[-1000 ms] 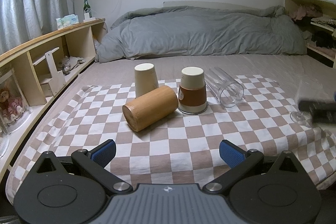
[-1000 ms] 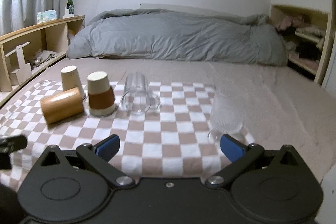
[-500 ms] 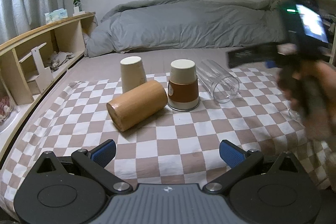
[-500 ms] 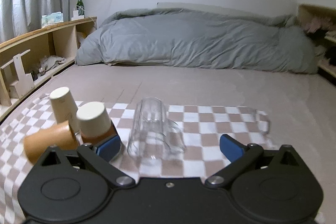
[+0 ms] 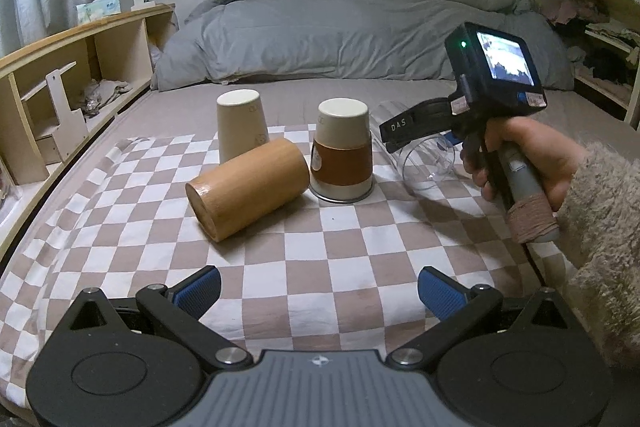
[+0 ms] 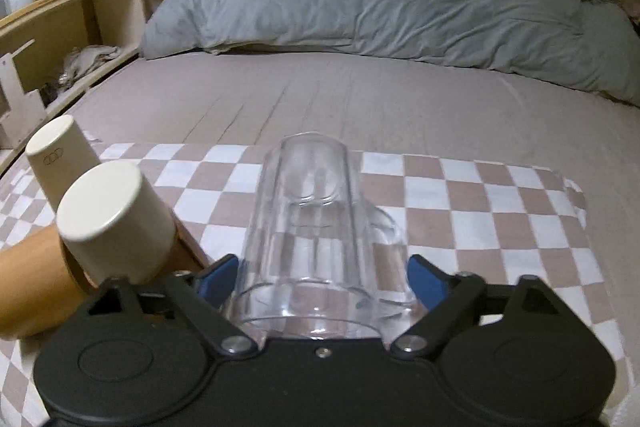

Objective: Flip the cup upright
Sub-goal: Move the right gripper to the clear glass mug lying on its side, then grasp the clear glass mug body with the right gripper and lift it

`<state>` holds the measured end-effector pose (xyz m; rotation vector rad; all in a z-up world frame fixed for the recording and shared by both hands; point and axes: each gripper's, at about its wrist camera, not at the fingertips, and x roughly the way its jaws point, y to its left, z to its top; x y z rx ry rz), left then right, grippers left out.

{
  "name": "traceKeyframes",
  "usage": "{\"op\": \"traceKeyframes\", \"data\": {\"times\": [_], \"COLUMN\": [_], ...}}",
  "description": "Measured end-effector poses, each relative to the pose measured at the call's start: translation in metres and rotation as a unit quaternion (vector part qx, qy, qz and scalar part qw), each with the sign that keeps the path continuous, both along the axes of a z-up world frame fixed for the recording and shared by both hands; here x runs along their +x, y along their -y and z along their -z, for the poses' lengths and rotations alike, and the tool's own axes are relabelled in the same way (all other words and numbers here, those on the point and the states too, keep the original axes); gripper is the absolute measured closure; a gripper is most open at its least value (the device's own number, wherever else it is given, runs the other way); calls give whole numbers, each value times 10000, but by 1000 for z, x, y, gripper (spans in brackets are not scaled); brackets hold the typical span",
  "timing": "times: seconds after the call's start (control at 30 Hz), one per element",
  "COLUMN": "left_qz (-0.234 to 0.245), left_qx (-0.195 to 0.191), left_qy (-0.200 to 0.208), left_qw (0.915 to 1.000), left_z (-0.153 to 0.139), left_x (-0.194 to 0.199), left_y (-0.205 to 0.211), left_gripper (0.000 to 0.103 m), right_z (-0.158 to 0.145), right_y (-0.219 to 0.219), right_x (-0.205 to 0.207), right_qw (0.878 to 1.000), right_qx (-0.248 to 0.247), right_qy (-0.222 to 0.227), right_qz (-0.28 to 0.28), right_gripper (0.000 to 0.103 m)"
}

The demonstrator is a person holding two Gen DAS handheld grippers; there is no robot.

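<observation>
Reaching step in hand: right gripper spread wide around the clear glass mug lying on its side on the brown-and-white checkered cloth, left gripper spread and idle; next, probably closing gently on the slippery wall, then lifting and turning upright.

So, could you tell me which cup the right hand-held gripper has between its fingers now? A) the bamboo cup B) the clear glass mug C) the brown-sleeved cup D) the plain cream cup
B: the right hand-held gripper has its open blue fingers on either side of the clear glass mug, which lies on its side.
</observation>
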<state>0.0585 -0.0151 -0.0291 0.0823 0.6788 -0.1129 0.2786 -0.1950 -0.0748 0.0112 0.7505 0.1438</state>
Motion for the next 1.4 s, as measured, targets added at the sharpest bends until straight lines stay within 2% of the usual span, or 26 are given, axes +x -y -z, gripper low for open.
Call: {"op": "traceKeyframes", "data": {"times": [0.23, 0.4, 0.5, 0.57, 0.73, 0.87, 1.03, 1.17, 1.27, 1.33, 1.4], "left_qz": [40, 122, 375, 514, 438, 591, 707, 823, 1092, 1232, 1326], "left_qx": [-106, -112, -270, -337, -178, -131, 139, 453, 973, 1401, 1600], "left_qy": [-15, 6, -4, 115, 739, 777, 568, 499, 474, 550, 671], "left_qw": [9999, 9999, 9989, 9980, 9961, 9951, 9958, 9943, 9881, 9809, 9759], "left_z": [-1, -3, -5, -10, -26, -26, -8, 14, 30, 41, 43], "left_x": [-4, -7, -3, 4, 37, 79, 123, 140, 144, 143, 141], "left_y": [-1, 3, 3, 4, 17, 37, 71, 94, 113, 121, 124], "left_gripper": [0, 0, 0, 0, 0, 0, 0, 0, 0, 0, 0], "right_z": [-7, -10, -11, -12, -13, -12, -9, -8, -8, -9, -9], "right_y": [6, 21, 26, 28, 32, 33, 34, 39, 43, 43, 44], "right_x": [-28, -70, -98, -113, -141, -149, -155, -154, -153, -155, -158], "right_qw": [9993, 9978, 9967, 9959, 9918, 9852, 9744, 9662, 9603, 9553, 9486], "right_qx": [-126, -84, -153, -200, -312, -441, -679, -735, -781, -856, -976], "right_qy": [-225, -390, -427, -435, -385, -302, -128, -50, -20, 20, 70], "right_qz": [-267, -527, -667, -766, -1181, -1629, -2140, -2470, -2678, -2830, -3009], "right_gripper": [30, 30, 30, 30, 30, 30, 30, 30, 30, 30, 30]}}
